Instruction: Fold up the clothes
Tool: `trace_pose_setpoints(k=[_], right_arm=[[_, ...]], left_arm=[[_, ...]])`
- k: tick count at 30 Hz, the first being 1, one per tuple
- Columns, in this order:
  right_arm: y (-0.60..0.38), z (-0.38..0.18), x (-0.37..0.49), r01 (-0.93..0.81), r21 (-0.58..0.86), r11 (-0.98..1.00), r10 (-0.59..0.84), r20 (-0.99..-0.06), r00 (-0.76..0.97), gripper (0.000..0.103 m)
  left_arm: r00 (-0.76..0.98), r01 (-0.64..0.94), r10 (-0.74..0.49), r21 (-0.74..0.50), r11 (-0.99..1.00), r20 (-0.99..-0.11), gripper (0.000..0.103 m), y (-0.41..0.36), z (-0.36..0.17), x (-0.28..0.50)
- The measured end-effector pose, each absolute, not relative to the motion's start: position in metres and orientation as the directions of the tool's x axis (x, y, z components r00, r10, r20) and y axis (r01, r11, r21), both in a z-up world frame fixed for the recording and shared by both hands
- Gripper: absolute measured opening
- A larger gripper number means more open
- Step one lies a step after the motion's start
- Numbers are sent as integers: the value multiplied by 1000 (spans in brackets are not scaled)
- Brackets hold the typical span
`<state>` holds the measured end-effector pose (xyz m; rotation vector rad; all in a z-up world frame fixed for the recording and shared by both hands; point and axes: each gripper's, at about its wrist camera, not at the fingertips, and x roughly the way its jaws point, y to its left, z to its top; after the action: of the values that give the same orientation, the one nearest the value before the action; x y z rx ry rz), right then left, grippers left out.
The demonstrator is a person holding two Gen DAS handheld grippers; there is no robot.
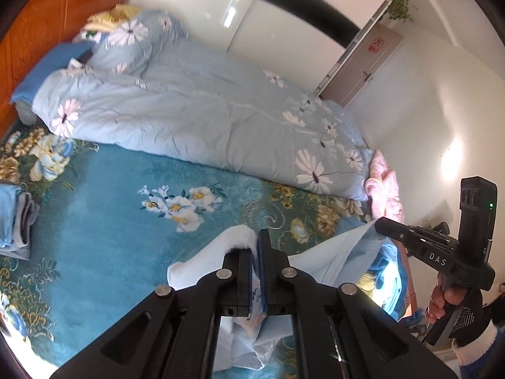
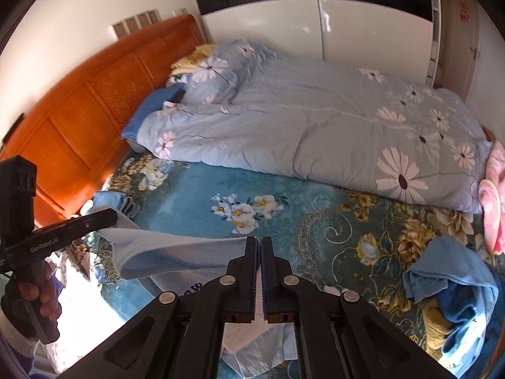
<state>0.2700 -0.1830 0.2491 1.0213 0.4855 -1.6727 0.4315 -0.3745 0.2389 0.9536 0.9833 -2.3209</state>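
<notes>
I have my left gripper (image 1: 257,246) and right gripper (image 2: 259,249) each clamped on the pale blue cotton garment (image 2: 176,249), stretching its edge taut between them for folding.

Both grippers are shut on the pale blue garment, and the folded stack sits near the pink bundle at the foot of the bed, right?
Not quite. Both grippers, left gripper and right gripper, are shut on the pale blue garment, but the folded stack lies near the wooden headboard, as the left wrist view shows.
</notes>
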Motion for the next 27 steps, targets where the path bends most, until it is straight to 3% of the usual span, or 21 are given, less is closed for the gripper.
trace_pose_setpoints(k=[17,27], right_arm=[[-346,112,195,843,144,-518,-313,-949,-31,2],[-410,22,155,841,100,-531,-164,-986,14,2]], left_arm=[[-544,654,80,-482,-583,-835,5,-530,95,336],[-451,682,153,-450,-576,-880,5,-577,7,275]])
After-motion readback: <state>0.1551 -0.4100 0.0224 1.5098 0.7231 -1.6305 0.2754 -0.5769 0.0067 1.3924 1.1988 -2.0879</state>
